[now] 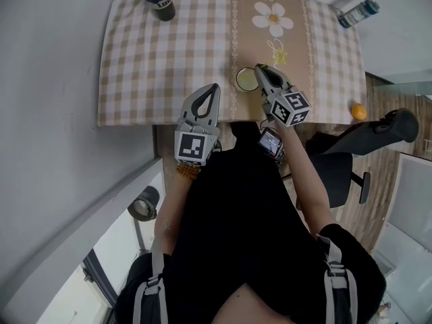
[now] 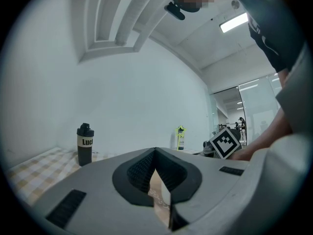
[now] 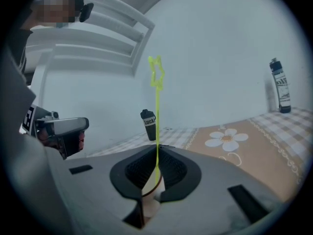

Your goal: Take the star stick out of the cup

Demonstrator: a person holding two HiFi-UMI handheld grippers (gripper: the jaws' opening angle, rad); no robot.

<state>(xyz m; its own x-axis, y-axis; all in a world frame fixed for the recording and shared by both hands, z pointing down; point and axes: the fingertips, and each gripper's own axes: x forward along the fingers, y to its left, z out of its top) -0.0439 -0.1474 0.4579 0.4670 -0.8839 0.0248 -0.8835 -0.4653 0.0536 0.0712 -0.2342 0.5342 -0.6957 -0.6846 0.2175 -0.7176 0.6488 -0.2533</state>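
Head view: my left gripper (image 1: pixel 215 87) lies at the near edge of the beige-and-white checked tablecloth (image 1: pixel 169 59), pointing up the table. My right gripper (image 1: pixel 258 67) reaches in just beside the round pale-green cup (image 1: pixel 244 79), which stands on the cloth's brown flowered strip. The stick is too thin to pick out here. A black lidded tumbler (image 1: pixel 159 0) stands at the far left corner, a clear water bottle (image 1: pixel 358 12) lies at the far right corner, and a small orange fruit (image 1: pixel 358 111) sits at the near right edge.

Left gripper view: my jaws are pressed together with nothing between them, only cloth showing below. The tumbler (image 2: pixel 84 145) stands to the left. The yellow-green star (image 2: pixel 180 130) shows far off, near my right gripper's marker cube (image 2: pixel 225 142).

Right gripper view: my jaws are pinched tight on the thin yellow-green star stick (image 3: pixel 156 97). It rises upright from between the tips (image 3: pixel 156 149), star on top, and its lower end runs down into the cup (image 3: pixel 146 200) seen under the jaws. The tumbler (image 3: pixel 149 125) stands beyond it and the bottle (image 3: pixel 279 87) far to the right.
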